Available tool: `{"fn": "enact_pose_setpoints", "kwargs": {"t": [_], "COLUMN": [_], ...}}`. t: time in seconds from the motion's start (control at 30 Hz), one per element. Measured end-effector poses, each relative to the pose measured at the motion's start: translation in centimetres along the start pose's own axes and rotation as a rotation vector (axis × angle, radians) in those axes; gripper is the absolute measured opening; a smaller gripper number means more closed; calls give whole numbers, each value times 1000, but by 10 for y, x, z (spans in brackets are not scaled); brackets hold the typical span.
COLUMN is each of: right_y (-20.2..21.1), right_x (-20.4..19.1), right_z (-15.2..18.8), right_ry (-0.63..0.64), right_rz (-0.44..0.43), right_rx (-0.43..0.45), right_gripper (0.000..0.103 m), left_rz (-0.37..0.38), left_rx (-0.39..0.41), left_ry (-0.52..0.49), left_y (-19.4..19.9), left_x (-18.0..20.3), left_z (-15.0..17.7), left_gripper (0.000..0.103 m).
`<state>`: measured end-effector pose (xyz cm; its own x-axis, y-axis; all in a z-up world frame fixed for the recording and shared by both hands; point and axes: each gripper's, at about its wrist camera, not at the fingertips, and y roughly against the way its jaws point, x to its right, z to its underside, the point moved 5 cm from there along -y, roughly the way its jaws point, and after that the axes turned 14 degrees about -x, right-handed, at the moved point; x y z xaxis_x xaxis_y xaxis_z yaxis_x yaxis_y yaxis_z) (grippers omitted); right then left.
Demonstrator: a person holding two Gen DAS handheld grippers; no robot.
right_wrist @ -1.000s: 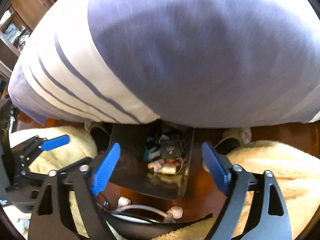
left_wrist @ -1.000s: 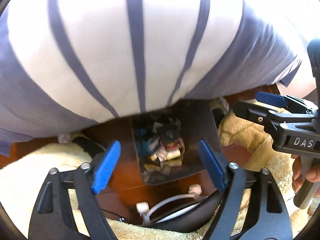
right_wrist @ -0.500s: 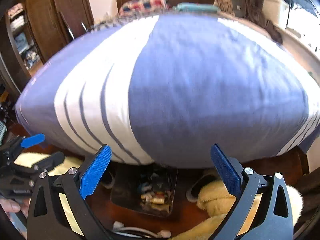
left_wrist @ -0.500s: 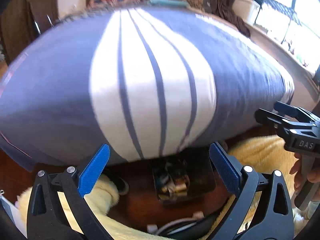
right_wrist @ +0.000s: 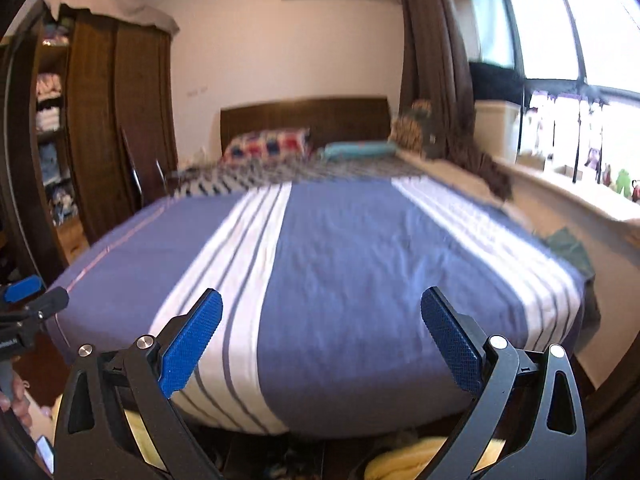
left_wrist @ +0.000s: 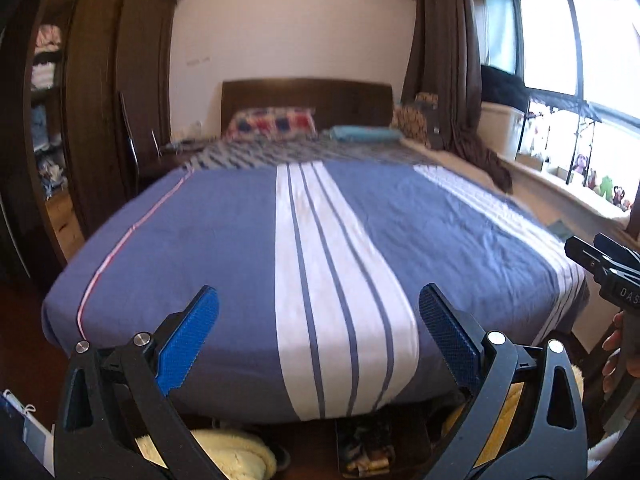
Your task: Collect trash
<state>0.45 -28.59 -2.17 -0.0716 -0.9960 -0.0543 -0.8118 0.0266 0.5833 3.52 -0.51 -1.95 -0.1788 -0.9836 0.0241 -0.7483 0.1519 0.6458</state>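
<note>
A dark trash bin (left_wrist: 372, 454) with several scraps in it stands on the wooden floor at the foot of the bed, at the bottom edge of the left wrist view. In the right wrist view only a dark sliver of the bin (right_wrist: 288, 466) shows. My left gripper (left_wrist: 319, 300) is held high above it, open, with nothing between its blue pads. My right gripper (right_wrist: 320, 300) is open and empty too, pointing over the bed. Each gripper also shows at the edge of the other's view: the right gripper (left_wrist: 612, 276) and the left gripper (right_wrist: 28, 300).
A wide bed with a blue and white striped cover (left_wrist: 360, 240) fills the middle. Pillows (left_wrist: 272, 124) lie by the headboard. A dark wardrobe (left_wrist: 100, 120) stands left; a window ledge (left_wrist: 560, 196) with small items runs right. Yellow fluffy cloth (left_wrist: 236, 456) lies on the floor.
Both grippers rose from close above the bin and tilted up, so the views swung from the floor to the whole bed and room. Both sets of jaws spread a little wider.
</note>
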Motion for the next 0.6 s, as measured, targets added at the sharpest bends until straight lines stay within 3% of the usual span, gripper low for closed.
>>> {"fn": "enact_pose_setpoints", "kwargs": {"t": [0.3, 0.43, 0.6], "right_y": [59, 75, 77], "right_x": [6, 12, 6], "right_z": [-38, -38, -37], "right_ry": [5, -10, -1], "right_rz": [18, 32, 40], "right_rx": [191, 230, 216], "right_gripper": [100, 100, 100], "left_rz": [13, 10, 7], "left_rx": [142, 163, 167], "left_ry": [-16, -16, -16], "left_y": [50, 60, 67], "left_x": [17, 23, 23], "left_z": [-30, -34, -31], "left_gripper": [95, 95, 95]}}
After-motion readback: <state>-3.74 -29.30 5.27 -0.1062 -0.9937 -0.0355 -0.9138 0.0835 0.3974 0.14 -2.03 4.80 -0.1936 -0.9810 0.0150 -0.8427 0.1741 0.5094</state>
